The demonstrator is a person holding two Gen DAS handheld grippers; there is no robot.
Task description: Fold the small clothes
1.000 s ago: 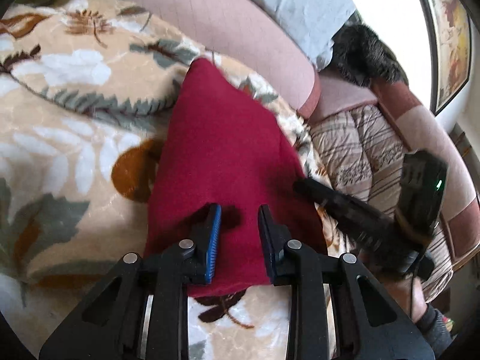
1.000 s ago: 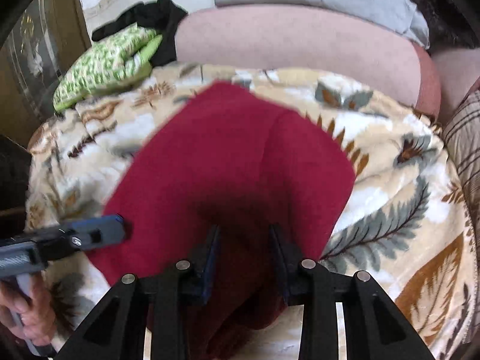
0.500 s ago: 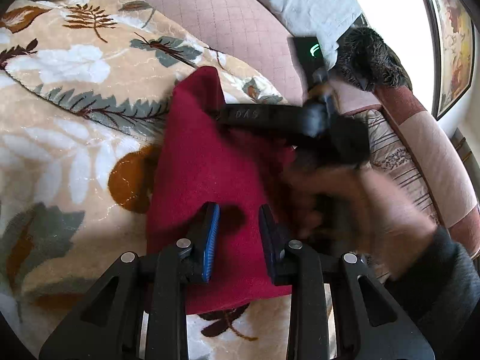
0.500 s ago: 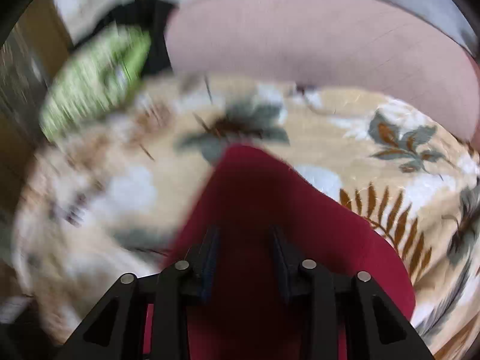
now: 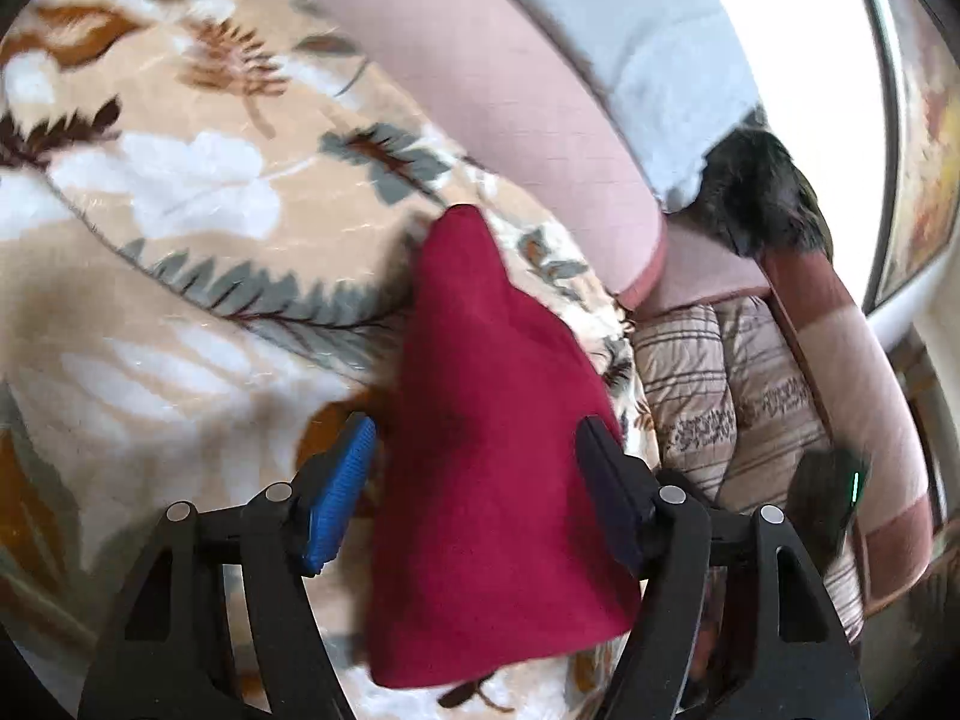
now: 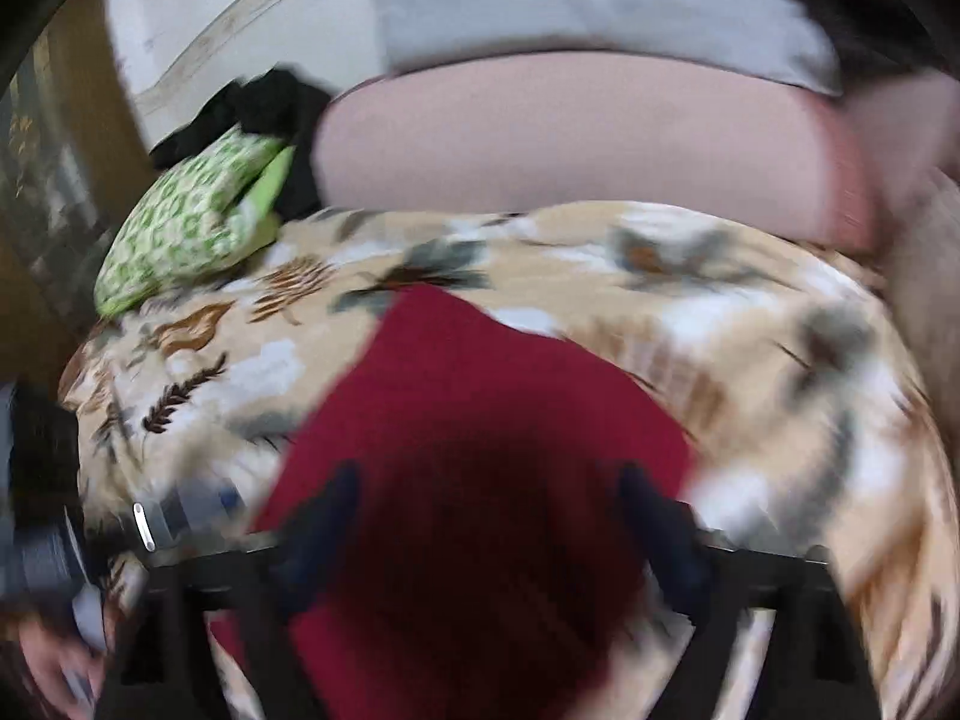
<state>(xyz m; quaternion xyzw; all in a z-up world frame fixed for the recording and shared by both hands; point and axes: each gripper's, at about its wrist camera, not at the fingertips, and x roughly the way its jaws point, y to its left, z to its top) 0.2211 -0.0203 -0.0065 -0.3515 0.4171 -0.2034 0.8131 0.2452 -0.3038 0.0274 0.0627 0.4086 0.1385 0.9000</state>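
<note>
Release is the step in hand: both the left tool [image 5: 474, 480] and the right tool [image 6: 486, 516] have just been opening, pads apart and clear of the folded red garment [image 5: 492, 480] lying mid-frame on the floral blanket [image 5: 180, 276]; judged best practice is withdrawing straight back without snagging the fold. The left view shows crisp fold edges, lower centre; the right view, blurred, alone shows a green patterned cushion [image 6: 192, 222], upper left.

My bed w/ floral blanket [image 5: 180, 192] fills frame left; pink quilted bolster [image 5: 510, 96] runs upper center, grey pillow [image 5: 630, 30] above it. Striped quilt [image 5: 720, 384] at right. Bright window light upper right, framed picture [image 5: 924, 138] at edge.
</note>
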